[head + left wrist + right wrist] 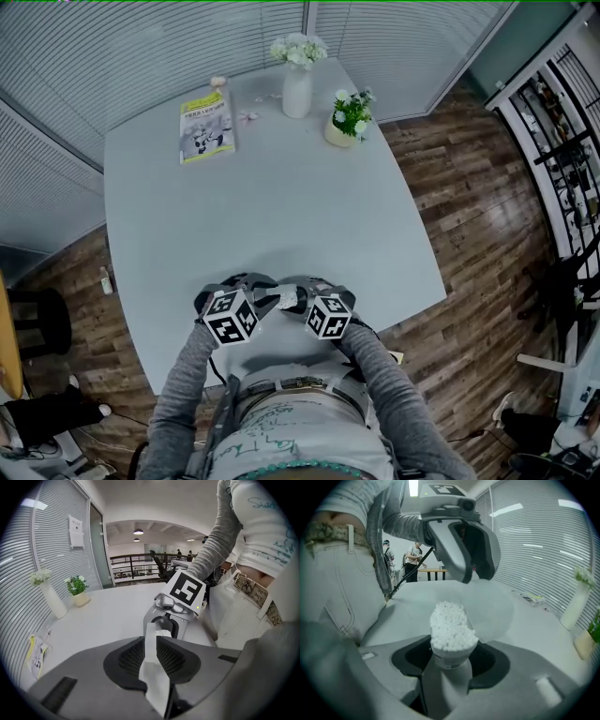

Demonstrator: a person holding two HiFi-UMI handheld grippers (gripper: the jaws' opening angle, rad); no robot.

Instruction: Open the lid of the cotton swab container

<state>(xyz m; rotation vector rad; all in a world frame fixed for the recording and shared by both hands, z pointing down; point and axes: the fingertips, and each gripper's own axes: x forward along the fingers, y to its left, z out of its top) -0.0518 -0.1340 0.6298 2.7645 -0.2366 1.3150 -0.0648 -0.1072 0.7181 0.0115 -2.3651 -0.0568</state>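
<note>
My right gripper (450,660) is shut on the small white cotton swab container (449,652), which stands upright with its top open and the packed swab tips (449,625) showing. Just right of it hangs the round translucent lid (493,606), off the container and pinched by my left gripper (474,576) from above. In the left gripper view the lid (153,667) appears edge-on between the closed jaws of the left gripper (153,654), with the right gripper (167,620) right behind it. From the head view both grippers (261,289) (309,291) meet at the table's near edge.
The grey table (281,206) carries a white vase of flowers (297,80), a small potted plant (349,117) and a booklet (206,127), all at its far end. The person's torso is right behind the grippers. Wooden floor surrounds the table.
</note>
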